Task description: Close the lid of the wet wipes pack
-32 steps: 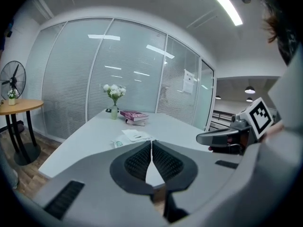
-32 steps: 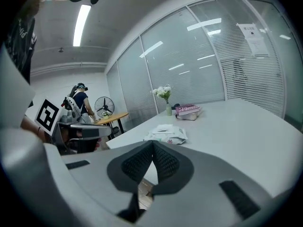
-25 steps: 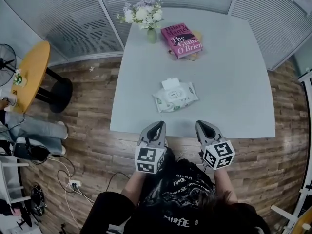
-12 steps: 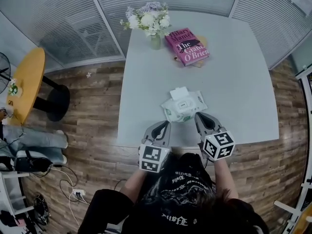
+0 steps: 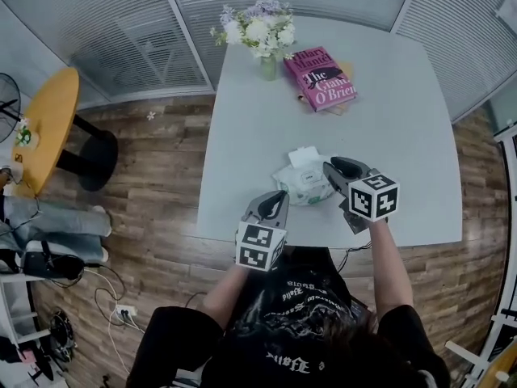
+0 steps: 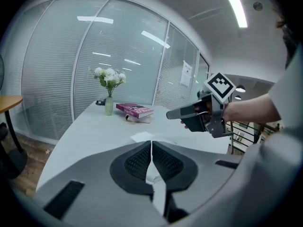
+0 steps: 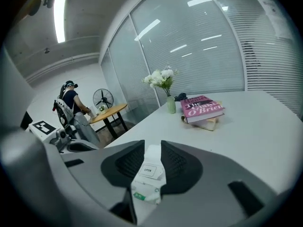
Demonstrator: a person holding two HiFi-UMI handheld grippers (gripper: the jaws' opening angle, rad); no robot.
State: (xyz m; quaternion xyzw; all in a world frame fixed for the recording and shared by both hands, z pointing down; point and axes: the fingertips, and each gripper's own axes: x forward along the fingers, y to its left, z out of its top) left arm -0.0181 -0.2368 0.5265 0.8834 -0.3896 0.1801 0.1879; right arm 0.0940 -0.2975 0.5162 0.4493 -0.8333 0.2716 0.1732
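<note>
The wipes pack (image 5: 303,186) is lying near the desk's (image 5: 388,111) front edge, with its lid (image 5: 304,157) standing open. The right tool (image 5: 333,168) is hovering beside it. Its jaws have just been opening and are spread, framing the pack without pinching it. The left tool (image 5: 279,199) is staying pressed together.

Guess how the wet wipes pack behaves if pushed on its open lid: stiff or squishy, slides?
The wet wipes pack looks like soft wrinkled film, so it probably gives under pressure. Flat on the smooth table, it likely won't tip but may slide. The raised lid seems a thin flap, likely folding easily.
</note>
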